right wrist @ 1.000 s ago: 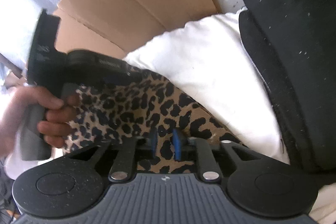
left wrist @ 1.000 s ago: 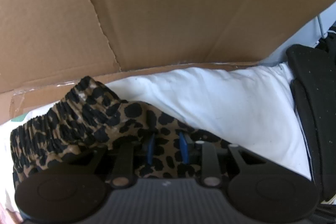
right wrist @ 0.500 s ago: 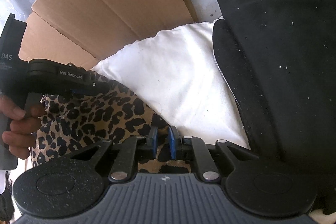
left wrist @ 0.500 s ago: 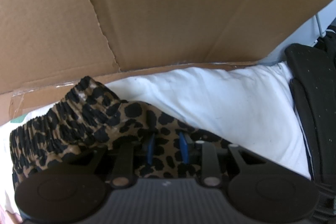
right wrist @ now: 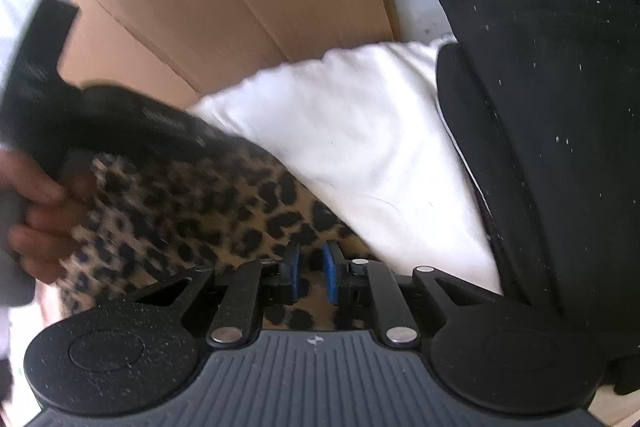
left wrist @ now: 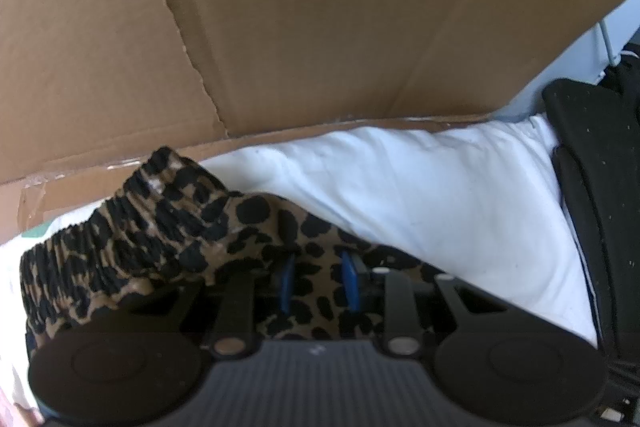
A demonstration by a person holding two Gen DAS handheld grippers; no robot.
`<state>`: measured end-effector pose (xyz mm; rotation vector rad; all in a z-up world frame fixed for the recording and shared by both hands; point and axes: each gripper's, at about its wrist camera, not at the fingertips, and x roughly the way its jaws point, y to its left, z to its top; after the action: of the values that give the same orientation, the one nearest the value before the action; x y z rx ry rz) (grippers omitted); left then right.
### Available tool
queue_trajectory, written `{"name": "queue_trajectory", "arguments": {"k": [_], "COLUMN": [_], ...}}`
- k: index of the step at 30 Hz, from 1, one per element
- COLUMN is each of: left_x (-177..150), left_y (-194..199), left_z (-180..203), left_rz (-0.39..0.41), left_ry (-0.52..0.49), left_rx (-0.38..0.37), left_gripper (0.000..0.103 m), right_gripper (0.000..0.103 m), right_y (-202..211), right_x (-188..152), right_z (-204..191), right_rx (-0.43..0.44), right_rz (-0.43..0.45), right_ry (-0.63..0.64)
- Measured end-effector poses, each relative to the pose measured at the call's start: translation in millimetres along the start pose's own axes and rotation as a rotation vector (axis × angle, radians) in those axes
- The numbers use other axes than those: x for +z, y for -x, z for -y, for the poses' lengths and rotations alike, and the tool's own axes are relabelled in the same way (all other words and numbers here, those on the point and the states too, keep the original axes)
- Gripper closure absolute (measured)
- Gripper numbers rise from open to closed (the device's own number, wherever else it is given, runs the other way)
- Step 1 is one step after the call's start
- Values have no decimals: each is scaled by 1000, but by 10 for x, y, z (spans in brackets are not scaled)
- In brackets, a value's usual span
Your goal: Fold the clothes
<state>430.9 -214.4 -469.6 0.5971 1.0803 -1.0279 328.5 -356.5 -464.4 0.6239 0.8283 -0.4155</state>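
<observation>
**Q.** What does each gripper hold?

**A.** The left gripper (left wrist: 318,281) points steeply down with its blue pads (left wrist: 286,283) a little apart and leopard-print cloth bunched between them; the pads appear to pinch it. The right gripper (right wrist: 311,273) stands with its pads (right wrist: 330,275) closer together, the same print between them; whether these pads press the cloth or only straddle it cannot be told with certainty, though a grip seems likely.

**Q.** Where is the garment?

**A.** The leopard-print garment (left wrist: 168,231) lies directly under and ahead of both grippers. Its shirred elastic band (left wrist: 120,239) rises ahead-left of the left gripper. In the right wrist view the print spreads to the left, toward the person's hand (right wrist: 38,215) on the other tool's handle.

**Q.** What lies beyond?

**A.** A white pillow (left wrist: 432,195) sits ahead and to the right of both grippers, under the garment's far edge. Black fabric (right wrist: 552,131) lies further right. A cardboard panel (left wrist: 304,15) stands behind everything.

**Q.** Which step is in hand?

**A.** Judged from the paired holds on one edge, a fold is being set up or carried over; the garment is not yet a flat packet.

**Q.** What does the next move call for?

**A.** Probably both hands travelling together, keeping the edge taut, then laying it squarely onto the rest of the cloth before letting go. The stretchy band may bunch.
</observation>
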Motion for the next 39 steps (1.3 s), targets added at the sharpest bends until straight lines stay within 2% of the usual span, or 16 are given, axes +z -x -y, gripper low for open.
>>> {"name": "queue_trajectory", "arguments": {"k": [6, 9, 12, 18, 20, 24, 26, 31, 39], "left_x": [45, 92, 109, 90, 270, 319, 357, 373, 367], "left_y": [45, 125, 259, 632, 711, 752, 750, 683, 264], "left_z": [3, -18, -122, -383, -455, -611, -623, -588, -497], "left_rz": [-28, -39, -35, 8, 29, 55, 57, 59, 35], "left_ry": [-15, -18, -2, -20, -10, 21, 10, -2, 16], "left_rx": [18, 48, 54, 64, 74, 94, 108, 90, 97], "left_gripper": [74, 74, 69, 68, 69, 71, 77, 77, 80], "right_gripper": [89, 89, 90, 92, 92, 92, 92, 92, 93], "right_y": [-52, -45, -47, -59, -63, -72, -72, -77, -81], "right_x": [27, 7, 11, 13, 8, 7, 5, 1, 10], "right_z": [-114, -94, -46, -7, -10, -4, -1, -10, -35], "right_rx": [-58, -51, -33, -14, -13, -8, -6, -8, -9], "right_rz": [-25, -16, -14, -15, -13, -12, -11, -9, -15], "right_ry": [80, 92, 92, 79, 80, 72, 70, 77, 107]}}
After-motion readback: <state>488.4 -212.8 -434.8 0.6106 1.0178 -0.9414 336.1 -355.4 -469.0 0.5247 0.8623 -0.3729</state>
